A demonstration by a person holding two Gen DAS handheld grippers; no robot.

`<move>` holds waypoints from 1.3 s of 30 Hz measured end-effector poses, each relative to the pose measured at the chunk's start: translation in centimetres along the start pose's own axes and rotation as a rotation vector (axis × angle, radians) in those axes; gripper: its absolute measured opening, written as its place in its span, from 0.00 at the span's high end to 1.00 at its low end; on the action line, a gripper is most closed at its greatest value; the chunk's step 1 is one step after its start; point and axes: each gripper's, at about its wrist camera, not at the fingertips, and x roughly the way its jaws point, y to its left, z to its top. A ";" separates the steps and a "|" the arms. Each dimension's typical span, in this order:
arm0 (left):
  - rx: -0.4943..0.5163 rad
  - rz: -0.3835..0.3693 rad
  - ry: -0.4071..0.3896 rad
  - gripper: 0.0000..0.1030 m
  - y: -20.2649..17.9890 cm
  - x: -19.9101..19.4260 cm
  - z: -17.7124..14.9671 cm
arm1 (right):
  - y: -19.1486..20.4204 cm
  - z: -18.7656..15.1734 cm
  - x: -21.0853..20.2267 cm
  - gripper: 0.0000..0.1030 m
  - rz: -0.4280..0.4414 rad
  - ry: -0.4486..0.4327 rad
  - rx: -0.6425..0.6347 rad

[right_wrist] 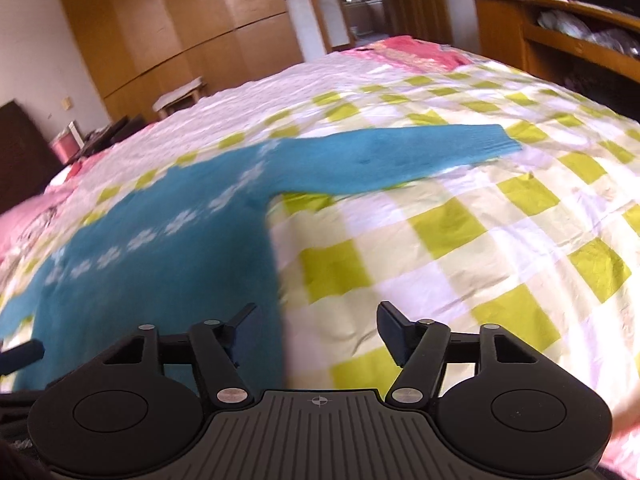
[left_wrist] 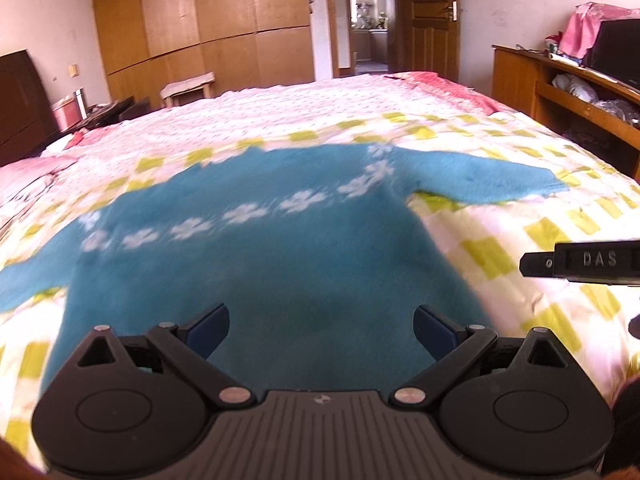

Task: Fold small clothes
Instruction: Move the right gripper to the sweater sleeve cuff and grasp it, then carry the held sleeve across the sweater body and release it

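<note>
A small teal sweater [left_wrist: 256, 264] with a band of white flowers lies flat on the bed, both sleeves spread out. My left gripper [left_wrist: 321, 332] is open and empty, just above the sweater's lower body. My right gripper [right_wrist: 318, 330] is open and empty over the sweater's right side edge and the bare quilt. The sweater also shows in the right wrist view [right_wrist: 172, 264], with its right sleeve [right_wrist: 400, 156] stretched out to the right. A finger of the right gripper [left_wrist: 580, 266] shows at the right edge of the left wrist view.
The bed has a green and white checked quilt [right_wrist: 460, 240] with a pink cover [right_wrist: 404, 54] at its far end. A wooden wardrobe [left_wrist: 200, 24] and an open door [left_wrist: 428, 16] stand behind. A wooden shelf unit [left_wrist: 568, 92] is on the right, a dark headboard [left_wrist: 20, 104] on the left.
</note>
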 end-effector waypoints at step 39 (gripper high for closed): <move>-0.088 -0.028 0.001 0.00 -1.3 8.5 3.2 | -16.1 11.7 14.4 0.89 0.006 -0.178 0.600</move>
